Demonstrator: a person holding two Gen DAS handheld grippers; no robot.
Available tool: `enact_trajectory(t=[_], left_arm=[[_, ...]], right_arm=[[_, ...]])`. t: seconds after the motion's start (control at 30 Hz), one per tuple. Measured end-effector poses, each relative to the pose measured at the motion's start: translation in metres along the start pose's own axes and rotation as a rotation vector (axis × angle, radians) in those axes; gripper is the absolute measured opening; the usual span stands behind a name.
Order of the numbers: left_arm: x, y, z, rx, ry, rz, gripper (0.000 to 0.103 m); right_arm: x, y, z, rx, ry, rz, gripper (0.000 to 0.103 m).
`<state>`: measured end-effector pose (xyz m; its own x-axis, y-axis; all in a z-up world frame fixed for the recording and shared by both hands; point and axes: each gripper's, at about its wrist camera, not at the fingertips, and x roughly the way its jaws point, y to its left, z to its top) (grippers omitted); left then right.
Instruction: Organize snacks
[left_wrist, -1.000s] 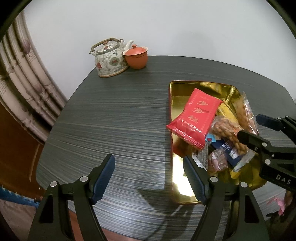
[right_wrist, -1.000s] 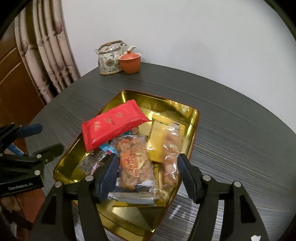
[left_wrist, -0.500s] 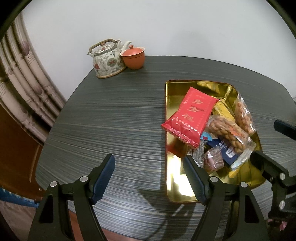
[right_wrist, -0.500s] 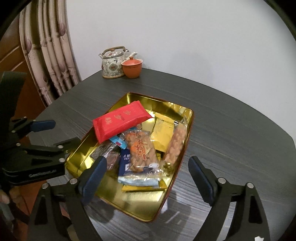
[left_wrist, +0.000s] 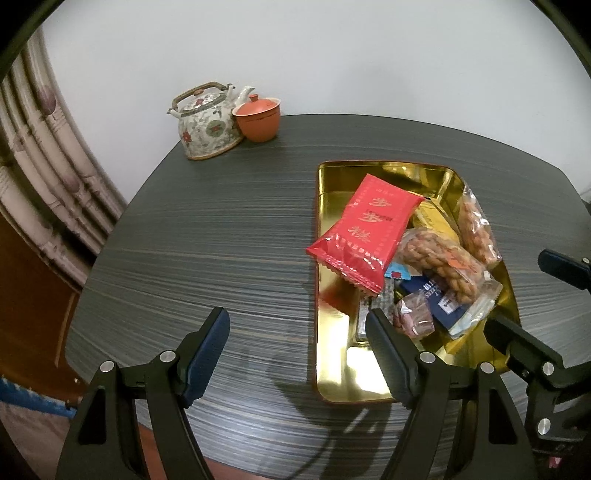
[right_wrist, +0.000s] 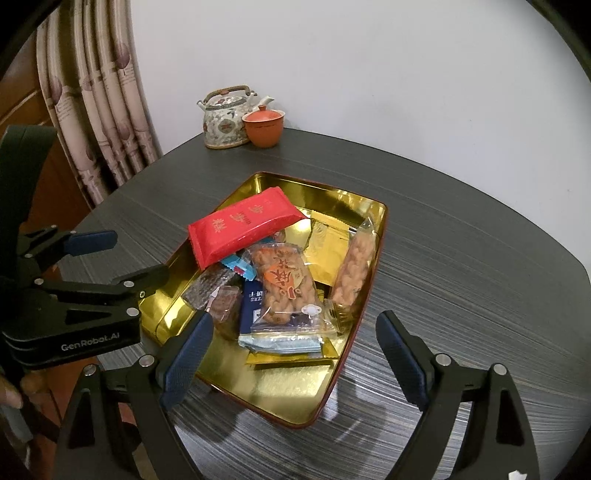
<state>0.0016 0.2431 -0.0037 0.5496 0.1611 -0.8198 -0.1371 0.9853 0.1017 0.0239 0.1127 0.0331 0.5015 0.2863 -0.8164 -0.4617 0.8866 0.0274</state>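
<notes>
I see a mirror-glossy gold metal tray, shiny plastic snack wrappers, a matt streaked worktop, a glazed ceramic teapot.

Dark grey streaky desk, rounded corners, up vs. a white wall. Gold tray sits flat on it w/ snack packs piled inside. Far back corner: floral teapot & orange lidded cup, side by side, just about touching.

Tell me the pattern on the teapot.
White teapot with red flowers, clearest in the left wrist view.
</notes>
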Motion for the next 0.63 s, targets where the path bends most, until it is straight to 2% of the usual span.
enact_trajectory(t=[0.63], left_arm=[[0.0006, -0.0049, -0.0015, 0.006, 0.020, -0.008, 0.076]], right_arm=[[0.0000, 0.0009, -0.0016, 0.000, 0.010, 0.001, 0.088]])
